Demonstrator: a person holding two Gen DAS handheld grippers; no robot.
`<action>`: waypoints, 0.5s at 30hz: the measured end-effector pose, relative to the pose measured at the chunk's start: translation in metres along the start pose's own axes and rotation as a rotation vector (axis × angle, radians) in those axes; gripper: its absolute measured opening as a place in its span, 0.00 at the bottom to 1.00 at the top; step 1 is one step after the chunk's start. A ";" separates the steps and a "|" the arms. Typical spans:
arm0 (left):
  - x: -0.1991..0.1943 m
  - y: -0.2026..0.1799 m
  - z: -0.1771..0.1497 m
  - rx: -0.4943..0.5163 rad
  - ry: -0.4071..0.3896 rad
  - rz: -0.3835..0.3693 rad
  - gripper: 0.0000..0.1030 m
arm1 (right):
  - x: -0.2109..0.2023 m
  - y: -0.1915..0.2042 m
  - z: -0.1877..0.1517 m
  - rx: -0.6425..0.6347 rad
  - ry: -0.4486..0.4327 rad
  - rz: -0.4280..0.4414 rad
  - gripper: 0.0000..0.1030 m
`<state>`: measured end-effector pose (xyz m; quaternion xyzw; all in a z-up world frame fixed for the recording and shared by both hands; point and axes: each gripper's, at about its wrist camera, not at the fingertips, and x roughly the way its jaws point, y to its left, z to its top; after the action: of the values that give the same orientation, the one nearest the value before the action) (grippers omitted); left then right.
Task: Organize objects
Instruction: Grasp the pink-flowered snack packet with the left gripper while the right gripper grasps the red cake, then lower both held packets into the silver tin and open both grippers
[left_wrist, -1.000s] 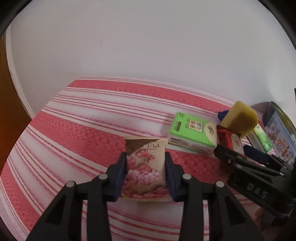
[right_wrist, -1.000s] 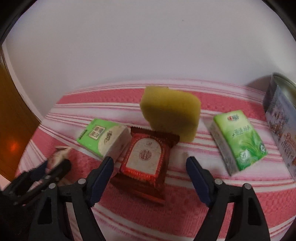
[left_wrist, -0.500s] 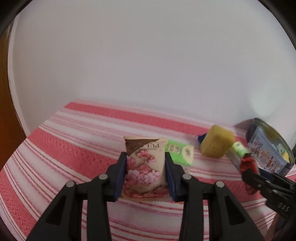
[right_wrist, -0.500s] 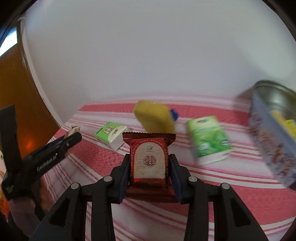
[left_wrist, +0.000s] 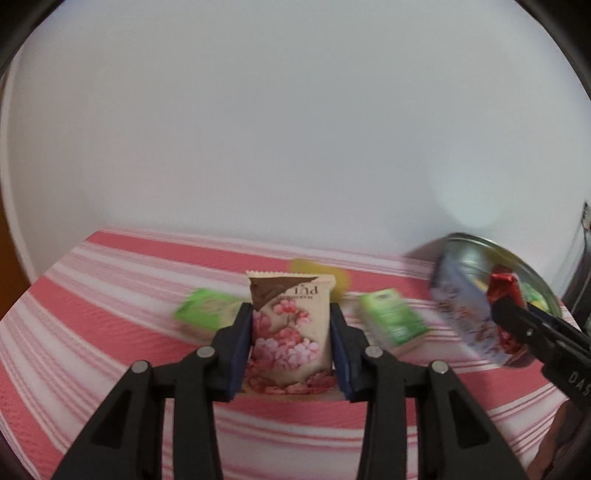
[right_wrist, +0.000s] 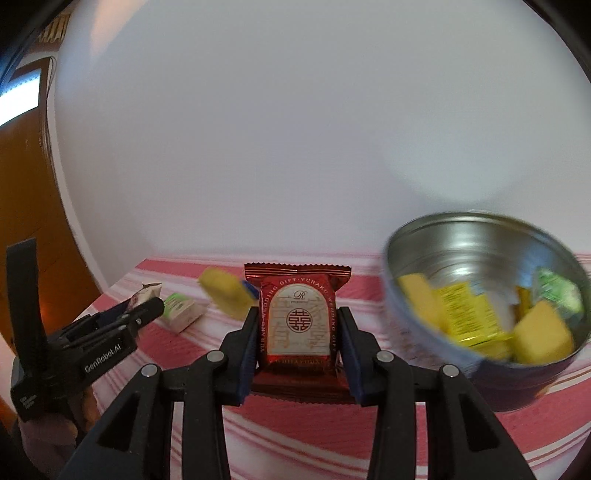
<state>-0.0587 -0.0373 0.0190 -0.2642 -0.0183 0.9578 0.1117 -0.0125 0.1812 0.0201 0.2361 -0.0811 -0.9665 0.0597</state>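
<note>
Now both packets are airborne. Left gripper (left_wrist: 291, 332) is clamped on the floral snack packet (left_wrist: 290, 325), held upright above the striped cloth (left_wrist: 92, 332). Right gripper (right_wrist: 297, 332) is closed on the red wedding-gift packet (right_wrist: 297, 321); 1 second ago its jaws stood open around that packet as it lay on the cloth, so the pick is done. The round tin (right_wrist: 480, 236), then at the frame edge, now sits just right of the red packet with its mouth in view, yellow and green packets inside. Likely next: drop red packet in. Still out on the cloth: 2 green tissue packs (left_wrist: 391, 317) and a yellow sponge (right_wrist: 221, 288). Background blurred.
</note>
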 end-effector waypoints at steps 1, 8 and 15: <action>0.000 -0.011 0.001 0.012 -0.003 -0.006 0.38 | -0.001 -0.001 0.000 0.002 -0.008 -0.016 0.42; 0.017 -0.079 0.010 0.041 0.013 -0.054 0.38 | -0.016 -0.048 0.008 0.041 -0.044 -0.074 0.42; 0.027 -0.126 0.013 0.077 0.012 -0.107 0.38 | -0.038 -0.086 0.018 0.023 -0.128 -0.202 0.42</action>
<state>-0.0622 0.0914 0.0280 -0.2640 0.0051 0.9489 0.1728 0.0061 0.2732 0.0371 0.1814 -0.0717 -0.9797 -0.0458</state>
